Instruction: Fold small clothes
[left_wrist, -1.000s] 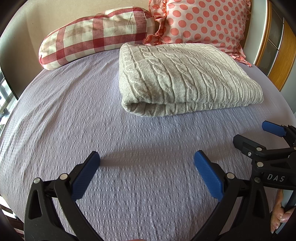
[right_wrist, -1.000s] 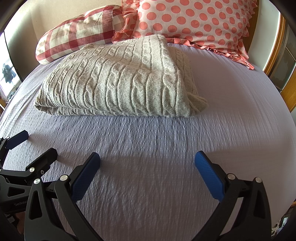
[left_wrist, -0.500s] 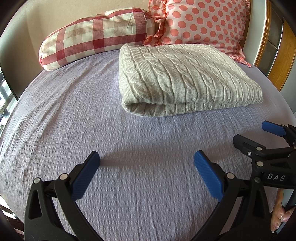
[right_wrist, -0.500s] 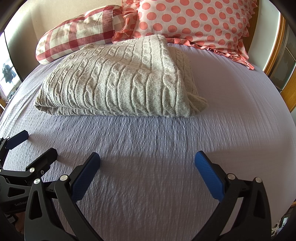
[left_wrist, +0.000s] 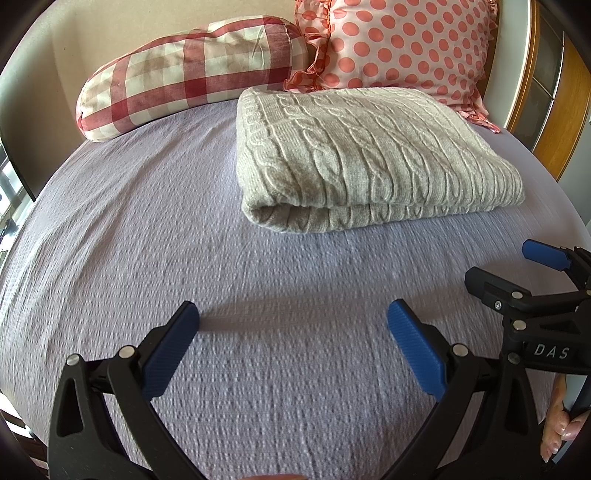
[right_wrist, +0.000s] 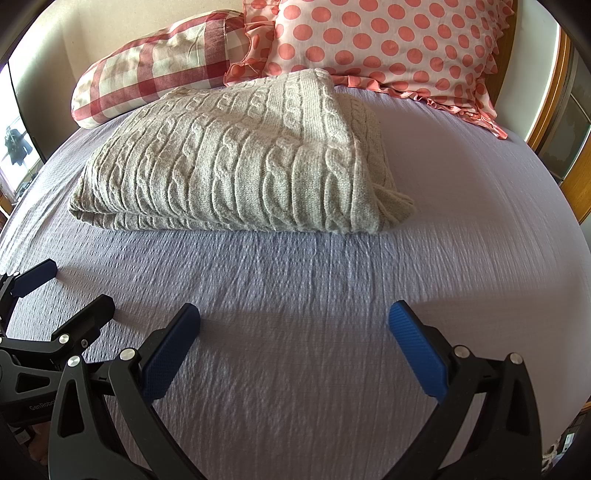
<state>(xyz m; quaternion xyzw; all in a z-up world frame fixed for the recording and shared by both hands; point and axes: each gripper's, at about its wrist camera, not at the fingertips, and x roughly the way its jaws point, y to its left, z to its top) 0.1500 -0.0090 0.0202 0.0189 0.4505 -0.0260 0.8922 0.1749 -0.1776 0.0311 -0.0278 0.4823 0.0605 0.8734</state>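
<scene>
A grey cable-knit sweater (left_wrist: 362, 155) lies folded in a neat rectangle on the lilac bed sheet (left_wrist: 147, 229), ahead of both grippers; it also shows in the right wrist view (right_wrist: 236, 158). My left gripper (left_wrist: 293, 325) is open and empty, low over the sheet in front of the sweater. My right gripper (right_wrist: 293, 325) is open and empty, also short of the sweater. The right gripper shows at the right edge of the left wrist view (left_wrist: 513, 273), and the left gripper at the left edge of the right wrist view (right_wrist: 70, 291).
A red checked pillow (left_wrist: 192, 70) and a pink polka-dot pillow (left_wrist: 402, 44) lean against the headboard behind the sweater. A wooden frame (left_wrist: 569, 110) stands at the right. Bare sheet (right_wrist: 480, 221) lies to the sweater's right.
</scene>
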